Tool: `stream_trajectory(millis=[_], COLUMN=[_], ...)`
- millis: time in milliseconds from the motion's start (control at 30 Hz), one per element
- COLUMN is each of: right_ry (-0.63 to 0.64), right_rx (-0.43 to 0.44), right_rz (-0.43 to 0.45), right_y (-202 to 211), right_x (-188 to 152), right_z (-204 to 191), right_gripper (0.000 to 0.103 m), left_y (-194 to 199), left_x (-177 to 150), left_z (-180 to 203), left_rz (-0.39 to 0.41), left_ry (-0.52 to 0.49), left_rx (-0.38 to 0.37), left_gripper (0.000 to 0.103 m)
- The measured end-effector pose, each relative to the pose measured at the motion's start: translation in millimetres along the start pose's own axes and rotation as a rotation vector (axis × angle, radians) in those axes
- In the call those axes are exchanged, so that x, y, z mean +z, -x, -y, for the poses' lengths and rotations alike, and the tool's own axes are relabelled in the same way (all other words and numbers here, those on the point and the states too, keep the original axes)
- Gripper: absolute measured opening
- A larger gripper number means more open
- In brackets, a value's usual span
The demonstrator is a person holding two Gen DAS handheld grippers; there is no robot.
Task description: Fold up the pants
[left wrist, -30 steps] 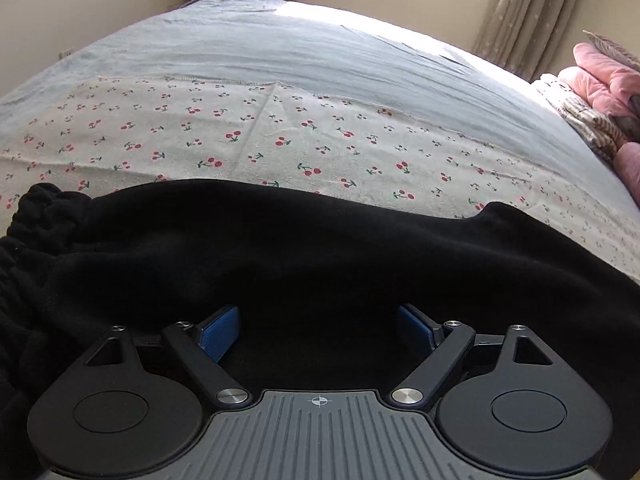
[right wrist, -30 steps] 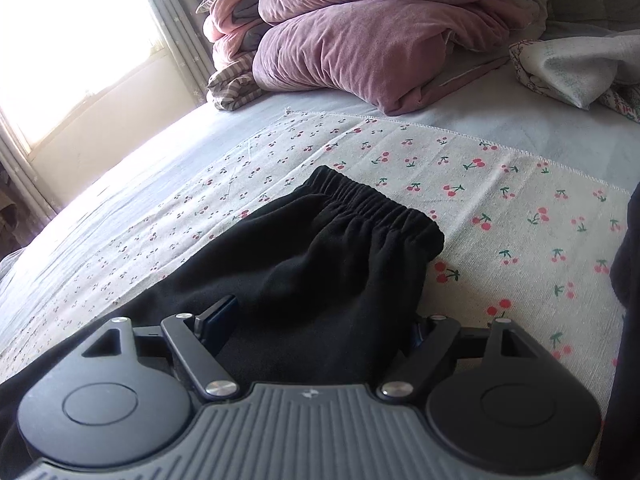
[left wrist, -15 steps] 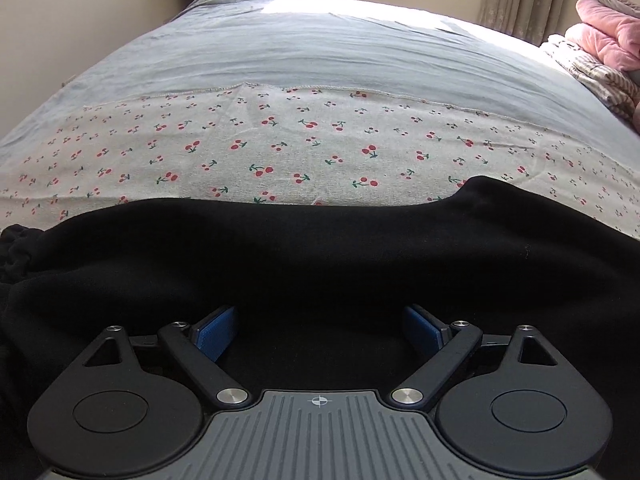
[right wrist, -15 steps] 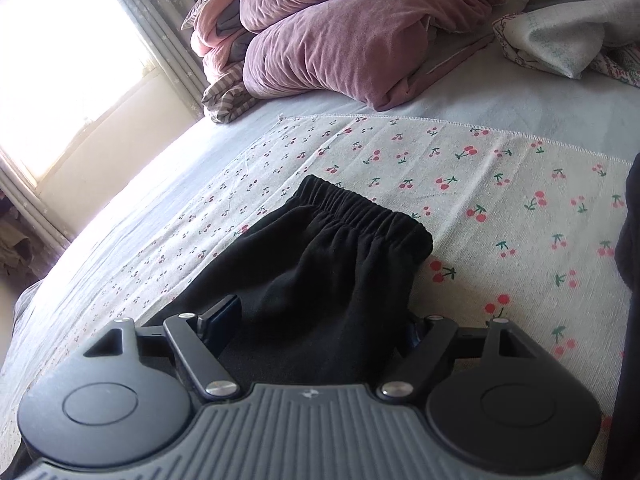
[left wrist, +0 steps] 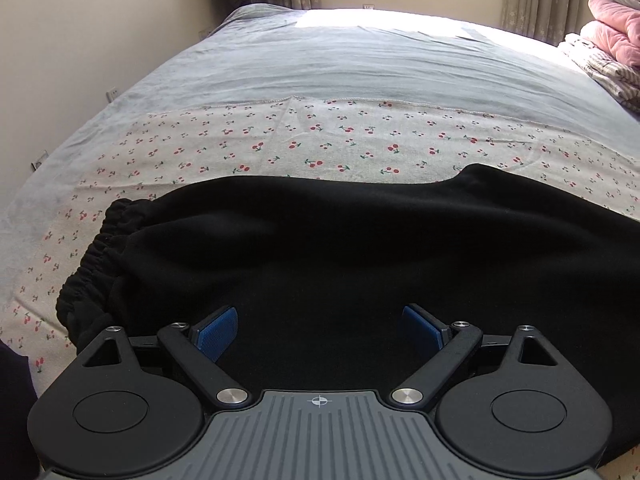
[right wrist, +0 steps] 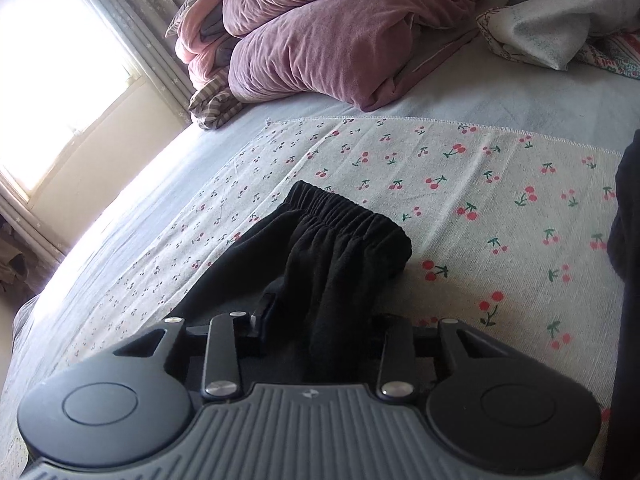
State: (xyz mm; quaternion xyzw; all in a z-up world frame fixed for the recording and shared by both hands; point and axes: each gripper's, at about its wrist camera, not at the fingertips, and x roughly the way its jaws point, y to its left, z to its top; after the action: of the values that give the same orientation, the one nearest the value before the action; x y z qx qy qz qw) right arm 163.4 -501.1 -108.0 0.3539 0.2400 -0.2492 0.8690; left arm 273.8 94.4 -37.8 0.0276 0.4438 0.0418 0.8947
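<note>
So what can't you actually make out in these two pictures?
- Right wrist view: the right gripper's pads, buried in the black pants as its jaws close on the fabric.
- Left wrist view: the pants' near edge, hidden behind the left gripper's body; its blue pads stand wide apart.
- Left wrist view: the pink bedding, cut off by the right edge.
- Right wrist view: outdoors, since the window is washed out by glare.

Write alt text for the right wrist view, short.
The right gripper is closing on a bunched fold of black pants, whose elastic cuff lies ahead on a cherry-print sheet. Beyond it, a heap of pink and mauve bedding sits on the grey bed, with a bright window at left.
</note>
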Motion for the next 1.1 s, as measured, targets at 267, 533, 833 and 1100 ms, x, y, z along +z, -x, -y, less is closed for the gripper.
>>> stream_trajectory(millis=[267,533,833,1100], right_ry=[0.127,0.323,0.393,0.121], right_rx=[-0.026,-0.035,-0.043,-0.085], right_rz=[0.085,0.189,0.178,0.062], right_y=[17.8,39.1,39.1,13.6], right_x=[-1.0,-8.5,-12.8,0.9], right_z=[-26.6,-68.0,-80.6,-20.3], right_gripper=[0.000,0.000,0.000,0.000], left_y=[-0.2,-4.3,-8.3,-12.3], left_x=[-46.4,-50.3,-54.2,-34.0], left_z=[-20.4,-13.5,-8.0,-4.4], left_rz=[-0.010,-0.029,-0.048,-0.039], left_ry=[0.084,0.025,-0.003,0.062], left_rx=[-0.100,-0.095,-0.101,-0.211], left_gripper=[0.096,0.097,0.100,0.100])
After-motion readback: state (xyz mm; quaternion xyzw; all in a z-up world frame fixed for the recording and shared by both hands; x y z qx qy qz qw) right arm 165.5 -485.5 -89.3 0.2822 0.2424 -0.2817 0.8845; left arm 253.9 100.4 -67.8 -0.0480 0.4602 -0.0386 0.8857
